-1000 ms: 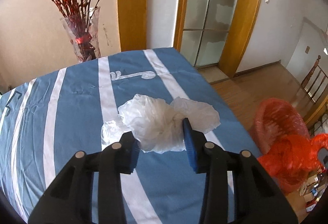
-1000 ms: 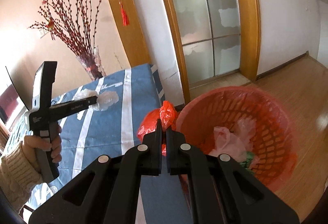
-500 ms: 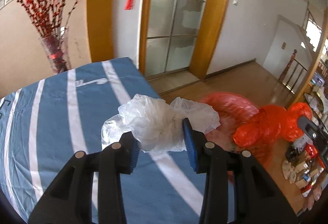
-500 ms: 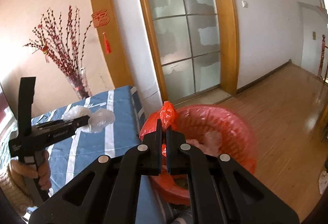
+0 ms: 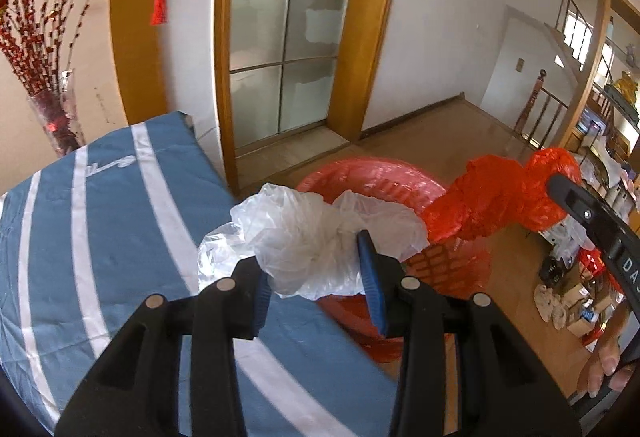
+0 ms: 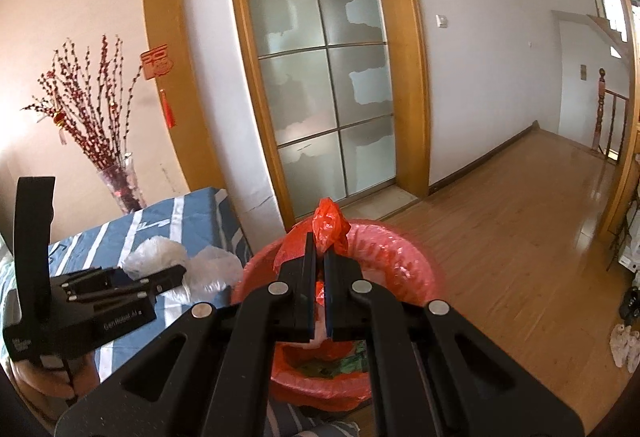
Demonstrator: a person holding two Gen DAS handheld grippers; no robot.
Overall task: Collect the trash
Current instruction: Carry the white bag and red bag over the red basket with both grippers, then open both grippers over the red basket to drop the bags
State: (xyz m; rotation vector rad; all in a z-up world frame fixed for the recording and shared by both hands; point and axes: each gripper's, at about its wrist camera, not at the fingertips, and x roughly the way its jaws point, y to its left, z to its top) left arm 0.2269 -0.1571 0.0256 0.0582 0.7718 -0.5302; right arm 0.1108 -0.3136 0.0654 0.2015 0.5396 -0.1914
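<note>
1. In the left wrist view, the left gripper point(image 5: 316, 277) has its blue-padded fingers point(image 5: 370, 277) clamped on a crumpled clear plastic bag point(image 5: 312, 233), which is held in the air at the table's edge.
2. Under the bag, from 6 to 9 o'clock, lies the table point(image 5: 100, 217) in its blue cloth with white stripes.
3. Just past the bag, toward 3 o'clock, stands the red mesh wastebasket point(image 5: 452, 261) on the wooden floor point(image 5: 432, 141).
4. In the right wrist view, the right gripper point(image 6: 318, 269) has its fingers pressed together on a twisted end of the red bin liner point(image 6: 330, 223), above the basket's mouth.
5. At 10 o'clock, a glass vase point(image 5: 56, 117) of red-berry branches stands at the table's far end.
</note>
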